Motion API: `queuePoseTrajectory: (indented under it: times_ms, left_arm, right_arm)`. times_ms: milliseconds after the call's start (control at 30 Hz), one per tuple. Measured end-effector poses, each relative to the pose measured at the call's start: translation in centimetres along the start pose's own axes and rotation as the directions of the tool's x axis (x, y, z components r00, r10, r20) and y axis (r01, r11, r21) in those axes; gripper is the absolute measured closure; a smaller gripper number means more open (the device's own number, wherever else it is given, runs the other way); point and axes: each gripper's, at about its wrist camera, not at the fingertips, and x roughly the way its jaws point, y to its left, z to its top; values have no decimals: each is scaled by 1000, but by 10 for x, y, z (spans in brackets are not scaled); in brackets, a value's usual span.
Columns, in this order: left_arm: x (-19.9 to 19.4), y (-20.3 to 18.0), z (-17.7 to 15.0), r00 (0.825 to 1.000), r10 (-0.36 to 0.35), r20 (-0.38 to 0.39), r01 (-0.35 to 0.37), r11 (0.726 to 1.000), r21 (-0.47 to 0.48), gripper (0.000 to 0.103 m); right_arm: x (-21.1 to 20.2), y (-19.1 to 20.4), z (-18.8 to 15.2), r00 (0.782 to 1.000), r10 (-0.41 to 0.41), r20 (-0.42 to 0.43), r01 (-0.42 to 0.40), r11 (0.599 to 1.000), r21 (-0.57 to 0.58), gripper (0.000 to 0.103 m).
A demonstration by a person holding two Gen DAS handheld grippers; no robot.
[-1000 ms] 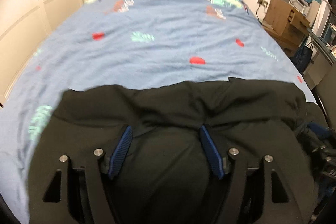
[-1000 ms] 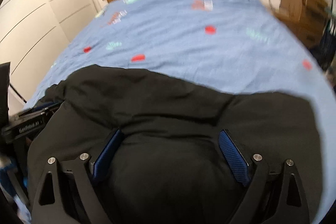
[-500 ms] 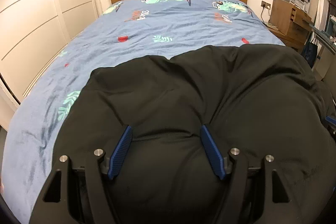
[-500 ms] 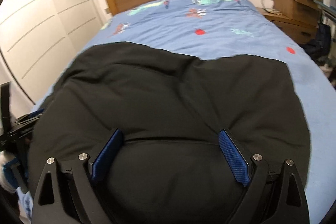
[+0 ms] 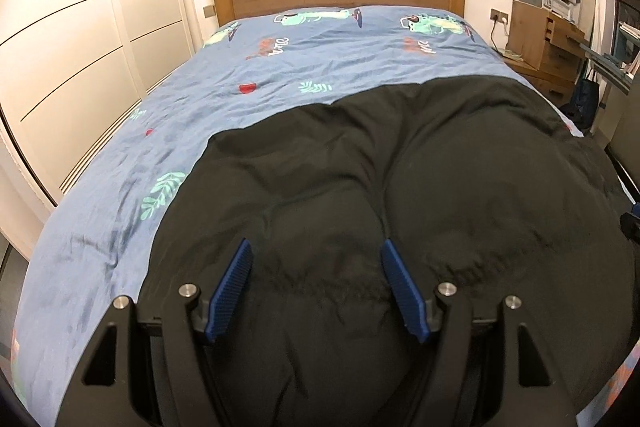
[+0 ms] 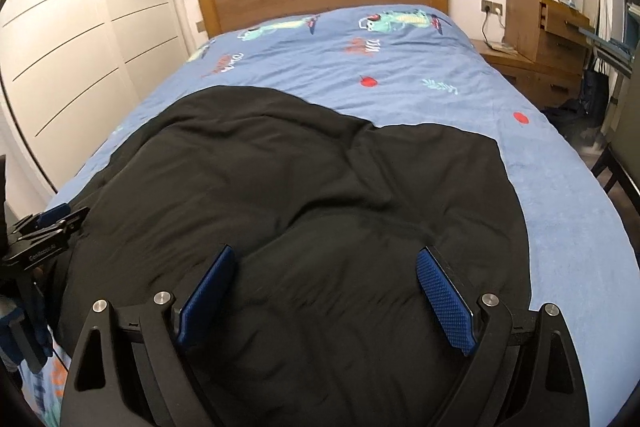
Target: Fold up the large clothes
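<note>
Within 1 second, the black garment (image 5: pixel 400 187) billowed farther up the bed (image 5: pixel 320 59), spreading for folding; left gripper (image 5: pixel 316 287) and right gripper (image 6: pixel 326 299) stood apart, clamping nothing.

There is not much to read here. In the right wrist view, the other hand-held gripper (image 6: pixel 44 243) at the left edge has small white letters on its black body. They look like "GenRobot.AI", but they are tiny and a bit hard to make out.

The blue bed cover (image 6: pixel 400 95) has red-orange words printed near the dinosaur pictures. They are upside down and wrinkled, so they cannot be read for sure in either view. In the left wrist view the same red-orange words sit on the bed cover (image 5: pixel 320 67), one (image 5: pixel 272 47) on the left and one (image 5: pixel 418 46) on the right, and they cannot be read there either.
</note>
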Motion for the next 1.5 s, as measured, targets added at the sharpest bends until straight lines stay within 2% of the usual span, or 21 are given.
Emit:
queuePoseTrajectory:
  times_ms: [200, 533, 767, 967, 1167, 1500]
  left_arm:
    - [-2, 0, -11, 1000, 1, -14, -1, 1000, 6, 36]
    - [-5, 1, -17, 1000, 10, -20, -10, 1000, 15, 36]
    - [-12, 6, -25, 1000, 16, -11, -16, 1000, 11, 36]
    - [-19, 9, -31, 1000, 26, 12, -26, 1000, 14, 36]
    - [-16, 10, -38, 999, 26, 20, -27, 999, 26, 36]
    - [-9, 15, -46, 1000, 1, 23, -2, 1000, 26, 36]
  right_arm:
    - [1, -2, -18, 1000, 5, -28, -4, 1000, 7, 11]
    - [0, -30, -32, 996, -67, -63, 70, 997, 41, 11]
    - [-10, -35, -38, 992, -104, -64, 107, 993, 44, 11]
    - [-26, -10, -40, 999, -51, -4, 51, 999, 15, 11]
    - [-22, 3, -49, 999, -34, -1, 34, 999, -26, 11]
    - [-16, -18, -57, 997, -71, -28, 71, 997, 6, 11]
